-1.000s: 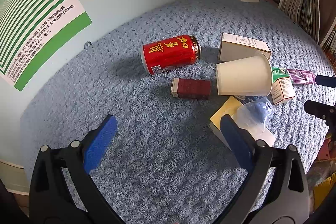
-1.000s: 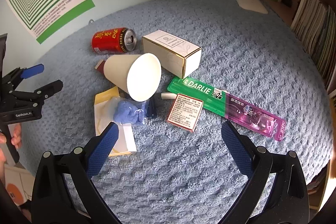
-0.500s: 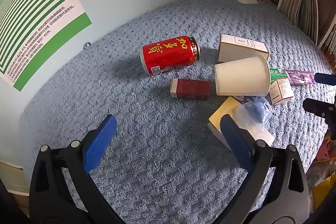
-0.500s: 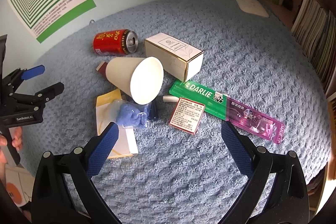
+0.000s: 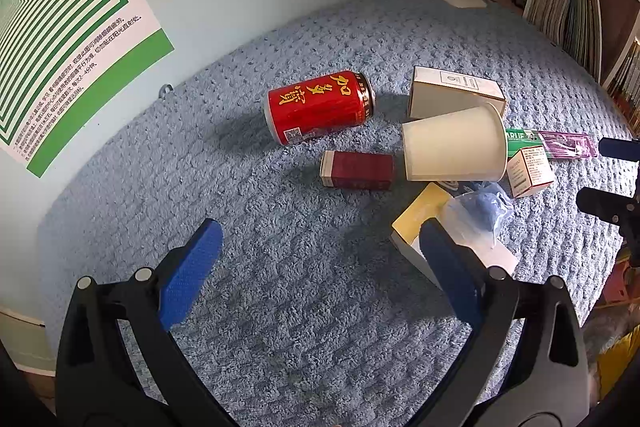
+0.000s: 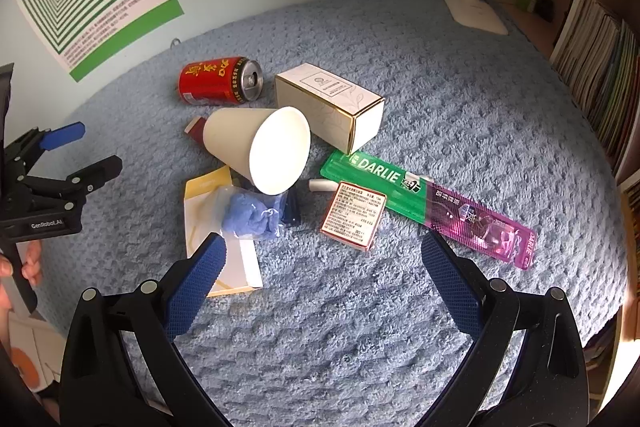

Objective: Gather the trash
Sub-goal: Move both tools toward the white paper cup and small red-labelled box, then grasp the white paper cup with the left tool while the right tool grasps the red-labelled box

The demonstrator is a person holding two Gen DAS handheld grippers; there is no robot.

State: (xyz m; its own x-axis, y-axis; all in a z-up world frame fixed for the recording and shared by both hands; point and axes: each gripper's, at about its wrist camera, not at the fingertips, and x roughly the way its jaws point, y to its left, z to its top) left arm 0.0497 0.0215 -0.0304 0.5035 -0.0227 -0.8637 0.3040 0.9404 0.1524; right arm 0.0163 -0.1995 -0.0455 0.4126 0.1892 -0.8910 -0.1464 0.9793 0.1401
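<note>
red drink can [image 6: 220,81]: 1 | paper cup [image 6: 260,149]: 1 | white carton box [image 6: 330,105]: 1 | small dark-red box [image 5: 357,170]: 1 | small red-and-white printed box [image 6: 354,215]: 1 | DARLIE toothbrush pack [image 6: 428,199]: 1 | yellow-and-white flat box [image 6: 218,227]: 1 | clear bag with blue wad [image 6: 250,213]: 1 | grippers: 2, left gripper [image 5: 320,263], right gripper [image 6: 322,267]

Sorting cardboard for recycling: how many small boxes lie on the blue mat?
3: white gold-edged carton behind the paper cup, dark red box beside the cup's base, small red-and-white printed box against the green toothbrush pack.

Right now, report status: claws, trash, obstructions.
Left claw open, empty. Right claw open, empty. Trash pile uncollected on blue mat: red can, paper cup. Nothing blocking.
</note>
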